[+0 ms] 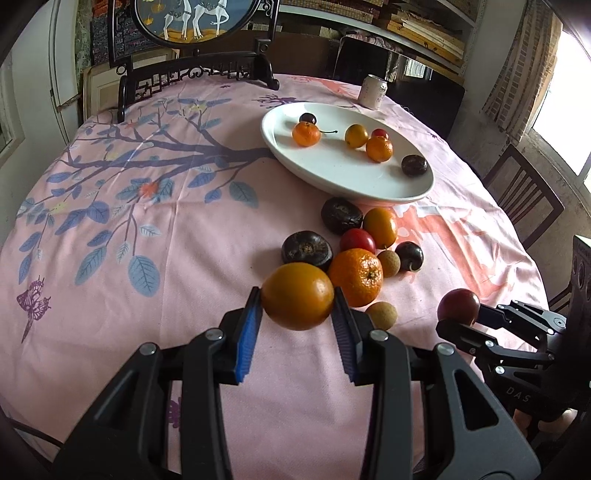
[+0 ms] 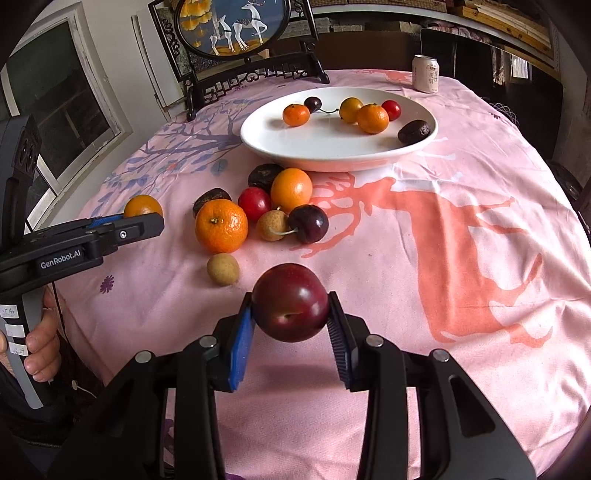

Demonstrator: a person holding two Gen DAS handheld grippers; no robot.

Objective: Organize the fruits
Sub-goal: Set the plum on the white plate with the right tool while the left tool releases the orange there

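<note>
My left gripper [image 1: 297, 297] is shut on an orange-yellow fruit [image 1: 297, 295] and holds it above the cloth, near side of the fruit pile; it also shows in the right wrist view [image 2: 142, 206]. My right gripper [image 2: 290, 306] is shut on a dark red plum [image 2: 290, 301], also seen in the left wrist view [image 1: 458, 306]. A white oval plate [image 1: 332, 173] holds several fruits. A loose pile lies before it: a mandarin [image 2: 221, 225], a red fruit [image 2: 254, 203], a dark cherry [image 2: 308, 223], two longans [image 2: 222, 268] and dark brown fruits [image 1: 306, 249].
The table has a pink printed cloth [image 2: 461, 221]. A drink can [image 2: 426, 74] stands behind the plate. A framed round picture on a dark stand [image 2: 236, 33] is at the far edge. A wooden chair [image 1: 524, 192] stands at the right.
</note>
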